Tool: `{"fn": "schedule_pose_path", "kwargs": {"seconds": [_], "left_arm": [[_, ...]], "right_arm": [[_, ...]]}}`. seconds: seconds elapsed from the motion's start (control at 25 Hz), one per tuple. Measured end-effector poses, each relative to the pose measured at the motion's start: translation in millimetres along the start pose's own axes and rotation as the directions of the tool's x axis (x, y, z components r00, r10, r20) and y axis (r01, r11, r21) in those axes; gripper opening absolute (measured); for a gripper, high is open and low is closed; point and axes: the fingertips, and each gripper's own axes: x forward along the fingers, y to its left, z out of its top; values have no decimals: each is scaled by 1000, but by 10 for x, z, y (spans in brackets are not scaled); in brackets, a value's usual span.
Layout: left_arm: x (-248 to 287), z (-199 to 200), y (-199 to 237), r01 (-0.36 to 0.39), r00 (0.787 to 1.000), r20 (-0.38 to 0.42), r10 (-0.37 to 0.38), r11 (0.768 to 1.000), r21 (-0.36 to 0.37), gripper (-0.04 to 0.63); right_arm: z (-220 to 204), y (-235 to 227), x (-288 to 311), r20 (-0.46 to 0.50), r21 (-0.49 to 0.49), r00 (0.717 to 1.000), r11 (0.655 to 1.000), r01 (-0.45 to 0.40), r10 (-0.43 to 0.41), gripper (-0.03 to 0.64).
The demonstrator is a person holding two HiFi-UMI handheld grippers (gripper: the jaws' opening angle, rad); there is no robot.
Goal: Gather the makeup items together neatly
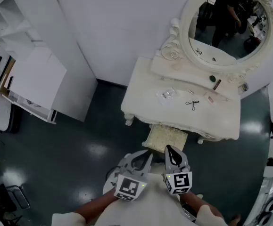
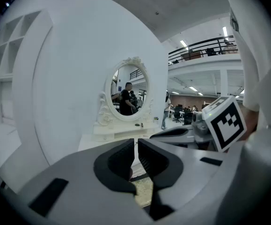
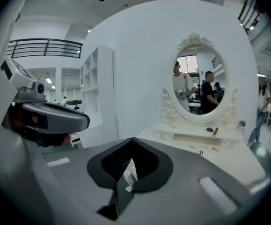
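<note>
Plainly the makeup items [image 1: 192, 104] looked small, light, slippery; I'd pinch mid-body. My right tongs [image 1: 168, 148] sat closed, left tongs [image 1: 150, 155] barely parted.

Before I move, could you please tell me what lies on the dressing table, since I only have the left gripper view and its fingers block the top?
Observer: A black scissor-like tool lies near the middle of the tabletop, on its own.
Operator: Thank you. Is anything beside it?
Observer: In the head view, what looks like a clear packet lies to the left of it. The two are apart, not touching.
Operator: Understood. Is the right gripper ready to pick something up?
Observer: Not yet. The right gripper has its fingers shut.
</note>
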Motion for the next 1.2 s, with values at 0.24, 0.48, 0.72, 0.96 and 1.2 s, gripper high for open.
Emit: {"fn": "schedule_pose_path", "kwargs": {"seconds": [0.24, 0.48, 0.72, 0.96, 1.2], "left_arm": [[-238, 32, -210, 32, 999, 12, -32, 999, -7, 32], [-454, -249, -809, 139, 989, -67, -135, 989, 47, 32], [-727, -475, -1255, 159, 982, -115, -152, 986, 54, 32], [-936, -661, -1538, 204, 971, -135, -196, 978, 47, 32], [-970, -751, -1639, 219, 968, -142, -208, 974, 66, 28]], "right_arm": [[-24, 251, -549, 33, 47, 996, 996, 77, -78, 2], [-517, 223, -1277, -9, 184, 975, 958, 221, -223, 2], [-829, 345, -1851, -2, 274, 965, 928, 251, -261, 3], [-1034, 446, -2187, 18, 224, 961, 938, 267, -277, 3], [-1129, 452, -2256, 43, 221, 948, 929, 297, -314, 3]]}}
